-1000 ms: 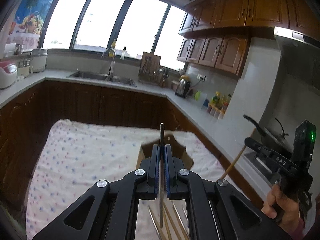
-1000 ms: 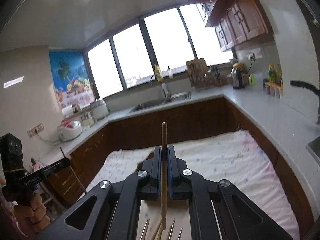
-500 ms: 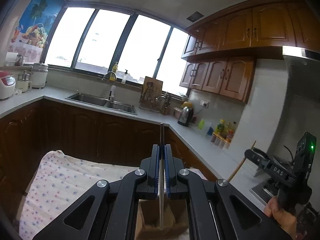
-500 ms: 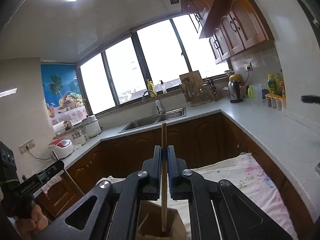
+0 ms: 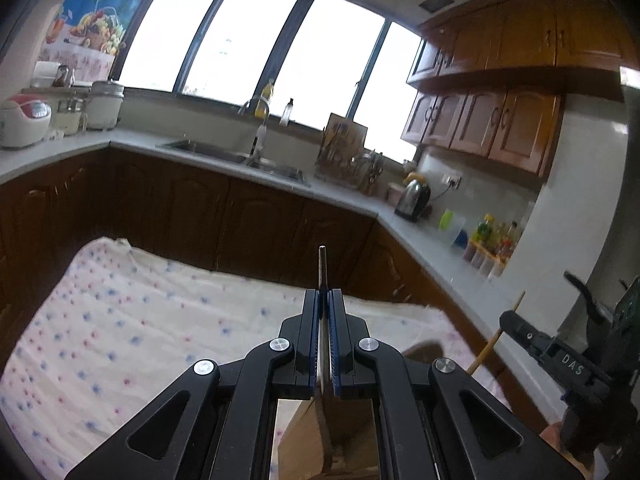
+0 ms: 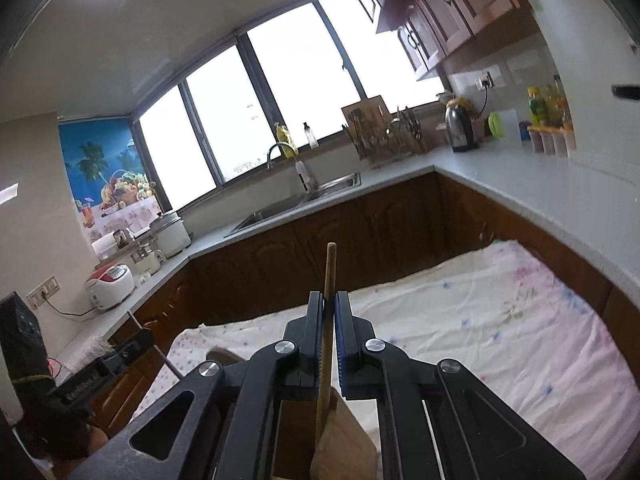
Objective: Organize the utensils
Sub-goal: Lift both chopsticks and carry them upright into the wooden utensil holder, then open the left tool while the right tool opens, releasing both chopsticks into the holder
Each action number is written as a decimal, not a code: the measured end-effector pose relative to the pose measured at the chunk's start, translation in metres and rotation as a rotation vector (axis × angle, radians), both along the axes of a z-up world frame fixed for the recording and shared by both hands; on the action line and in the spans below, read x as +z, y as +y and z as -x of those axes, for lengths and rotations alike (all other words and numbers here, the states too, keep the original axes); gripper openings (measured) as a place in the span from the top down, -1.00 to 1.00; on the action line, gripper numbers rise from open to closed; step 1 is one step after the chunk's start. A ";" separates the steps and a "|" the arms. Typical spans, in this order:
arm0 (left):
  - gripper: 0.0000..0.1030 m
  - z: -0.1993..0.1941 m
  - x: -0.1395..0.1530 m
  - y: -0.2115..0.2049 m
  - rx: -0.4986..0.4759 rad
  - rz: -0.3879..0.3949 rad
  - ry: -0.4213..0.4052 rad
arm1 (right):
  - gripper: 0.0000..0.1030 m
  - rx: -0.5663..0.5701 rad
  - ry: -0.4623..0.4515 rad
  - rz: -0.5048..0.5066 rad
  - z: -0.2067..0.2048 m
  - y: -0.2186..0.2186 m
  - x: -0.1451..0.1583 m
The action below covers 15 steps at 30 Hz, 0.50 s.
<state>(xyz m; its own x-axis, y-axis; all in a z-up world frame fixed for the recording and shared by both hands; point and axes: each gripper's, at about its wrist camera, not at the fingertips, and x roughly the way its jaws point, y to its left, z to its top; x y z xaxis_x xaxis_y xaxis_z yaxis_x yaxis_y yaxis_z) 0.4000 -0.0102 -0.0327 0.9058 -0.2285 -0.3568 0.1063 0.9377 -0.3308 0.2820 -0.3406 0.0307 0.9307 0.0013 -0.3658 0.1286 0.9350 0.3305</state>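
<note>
My left gripper [image 5: 323,300] is shut on a thin metal utensil [image 5: 322,268]; its handle sticks up past the jaws and its lower end hangs over a brown wooden holder [image 5: 304,436] under the gripper. My right gripper [image 6: 329,304] is shut on a wooden chopstick [image 6: 330,264] that stands upright, its lower end reaching into the same holder [image 6: 344,440]. The right gripper with its chopstick also shows at the right of the left wrist view [image 5: 516,328]. The left gripper shows at the lower left of the right wrist view [image 6: 132,354].
A table with a white flowered cloth [image 5: 140,328] lies under both grippers. Dark wood cabinets and a grey counter [image 5: 340,196] with a sink [image 5: 240,156], kettle [image 5: 414,196], rice cookers and bottles run behind it.
Both views have tilted down from the ceiling and windows back towards the table. Both grippers stay shut on their utensils over the holder.
</note>
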 end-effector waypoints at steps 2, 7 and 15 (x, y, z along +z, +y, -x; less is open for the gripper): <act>0.93 -0.006 -0.003 -0.006 -0.003 -0.006 0.003 | 0.88 -0.002 0.007 0.005 0.000 0.001 -0.002; 0.93 -0.021 0.008 -0.015 -0.003 -0.020 0.005 | 0.87 0.006 0.030 -0.004 -0.003 0.000 -0.004; 0.92 -0.019 0.022 -0.007 -0.017 -0.025 0.024 | 0.77 0.010 0.051 -0.015 -0.005 0.002 -0.004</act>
